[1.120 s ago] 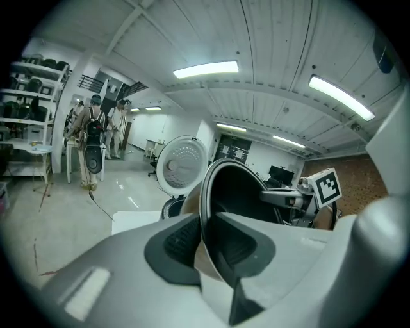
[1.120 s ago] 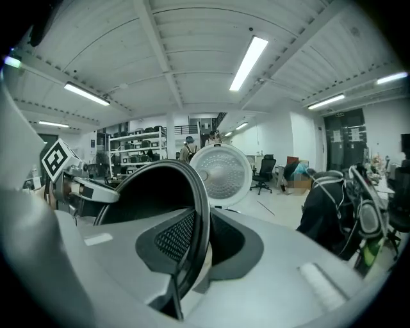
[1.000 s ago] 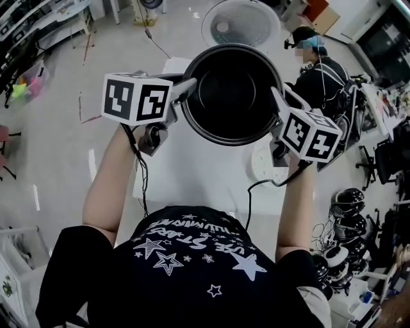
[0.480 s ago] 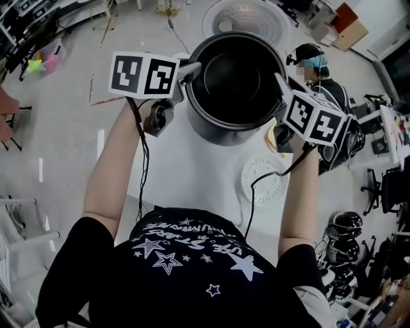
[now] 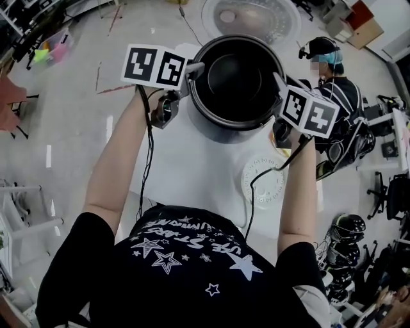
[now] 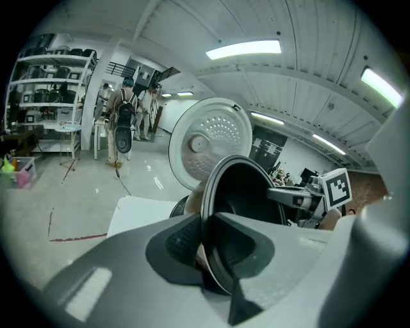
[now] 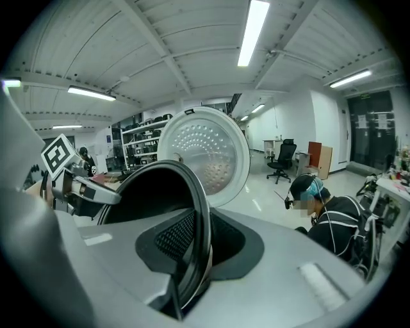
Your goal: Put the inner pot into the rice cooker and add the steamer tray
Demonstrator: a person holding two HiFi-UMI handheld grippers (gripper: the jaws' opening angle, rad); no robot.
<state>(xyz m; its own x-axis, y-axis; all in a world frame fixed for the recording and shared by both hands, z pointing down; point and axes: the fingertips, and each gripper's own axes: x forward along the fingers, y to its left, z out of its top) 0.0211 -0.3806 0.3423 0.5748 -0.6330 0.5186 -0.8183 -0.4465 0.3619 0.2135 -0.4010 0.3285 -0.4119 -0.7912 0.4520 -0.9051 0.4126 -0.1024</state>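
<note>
The black inner pot (image 5: 238,77) hangs above the white table (image 5: 192,173), mouth up, held by its rim from both sides. My left gripper (image 5: 192,69) is shut on the left rim, and the rim (image 6: 211,211) runs between its jaws. My right gripper (image 5: 280,86) is shut on the right rim (image 7: 198,224). Just beyond the pot stands the rice cooker's open round lid (image 5: 251,18), perforated plate facing me (image 7: 208,154). The pot hides most of the cooker body. The white round steamer tray (image 5: 264,181) lies flat on the table under my right forearm.
A seated person (image 5: 330,77) in dark clothes is close to the table's right side. Several helmets (image 5: 346,227) are piled on the floor at the lower right. Shelves and standing people (image 6: 125,122) show far off in the left gripper view.
Both grippers have carried the pot away from me and lower, toward the open lid. More of the steamer tray now shows under my right arm.
</note>
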